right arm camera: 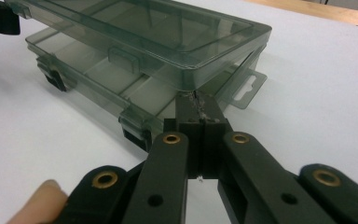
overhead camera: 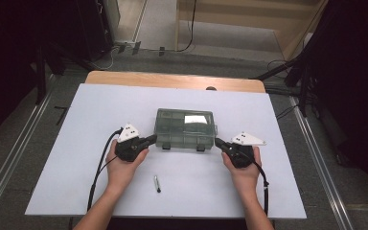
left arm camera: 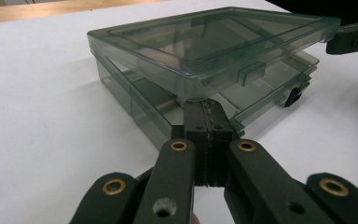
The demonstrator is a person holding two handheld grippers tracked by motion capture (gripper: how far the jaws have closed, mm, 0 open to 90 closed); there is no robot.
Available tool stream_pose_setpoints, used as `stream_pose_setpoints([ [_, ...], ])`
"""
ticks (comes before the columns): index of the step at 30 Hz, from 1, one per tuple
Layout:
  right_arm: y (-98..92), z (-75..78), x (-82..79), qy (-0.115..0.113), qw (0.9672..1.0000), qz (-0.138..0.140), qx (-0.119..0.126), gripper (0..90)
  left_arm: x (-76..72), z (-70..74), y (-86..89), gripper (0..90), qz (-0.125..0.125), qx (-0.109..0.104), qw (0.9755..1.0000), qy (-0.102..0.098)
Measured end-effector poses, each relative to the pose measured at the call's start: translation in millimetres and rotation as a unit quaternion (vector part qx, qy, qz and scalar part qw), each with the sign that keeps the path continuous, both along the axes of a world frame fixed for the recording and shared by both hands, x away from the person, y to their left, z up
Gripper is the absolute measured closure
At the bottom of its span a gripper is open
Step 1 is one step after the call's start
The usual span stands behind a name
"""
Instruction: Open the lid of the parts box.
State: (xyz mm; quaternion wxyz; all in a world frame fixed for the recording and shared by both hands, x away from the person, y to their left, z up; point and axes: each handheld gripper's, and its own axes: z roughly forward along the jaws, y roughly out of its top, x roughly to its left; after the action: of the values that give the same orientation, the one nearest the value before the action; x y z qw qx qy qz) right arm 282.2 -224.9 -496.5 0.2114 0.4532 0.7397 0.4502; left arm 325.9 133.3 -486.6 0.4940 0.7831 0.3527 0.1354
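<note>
I see a smoky translucent compartment box (overhead camera: 185, 128) at the centre of the white surface (overhead camera: 76, 167), its lid lifted slightly. My left gripper (overhead camera: 149, 140) and right gripper (overhead camera: 219, 142), jaws closed empty, press under the lid's corners.

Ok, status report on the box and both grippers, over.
Left gripper and right gripper shut, tips under lid corners. Box lid partly raised. Small pen-like thing lies clear.

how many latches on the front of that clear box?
2: both dark latches sit on the organizer box front edge, left latch near the left gripper, right latch nearer the right gripper.
</note>
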Motion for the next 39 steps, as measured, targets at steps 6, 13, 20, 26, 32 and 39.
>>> stream_pose_setpoints([
  [6,-1.1,8.2,4.3,-0.006,1.0,-0.001,0.005,90.0,4.5,6.7,-3.1,89.8,-0.004,-0.01,0.9999,-0.004],
  [13,-2.0,17.4,10.2,-0.012,0.9997,-0.003,0.02,90.0,11.3,17.5,-6.5,89.8,-0.005,-0.014,0.9998,-0.016],
  [20,-2.3,31.9,20.0,-0.022,0.9992,-0.007,0.032,90.0,19.3,30.4,-11.9,89.8,0.002,-0.02,0.9993,-0.032],
  [26,-1.1,39.5,29.7,-0.028,0.9987,-0.011,0.04,90.0,25.6,37.5,-15.1,89.8,0.006,-0.027,0.9985,-0.047],
  [32,-1.2,44.8,41.0,-0.032,0.9976,-0.014,0.06,90.0,34.0,37.9,-15.4,89.8,0.02,-0.039,0.9979,-0.049],
  [39,1.0,51.6,50.7,-0.041,0.9971,-0.014,0.063,90.0,43.5,45.2,-19.5,89.8,0.029,-0.036,0.997,-0.063],
])
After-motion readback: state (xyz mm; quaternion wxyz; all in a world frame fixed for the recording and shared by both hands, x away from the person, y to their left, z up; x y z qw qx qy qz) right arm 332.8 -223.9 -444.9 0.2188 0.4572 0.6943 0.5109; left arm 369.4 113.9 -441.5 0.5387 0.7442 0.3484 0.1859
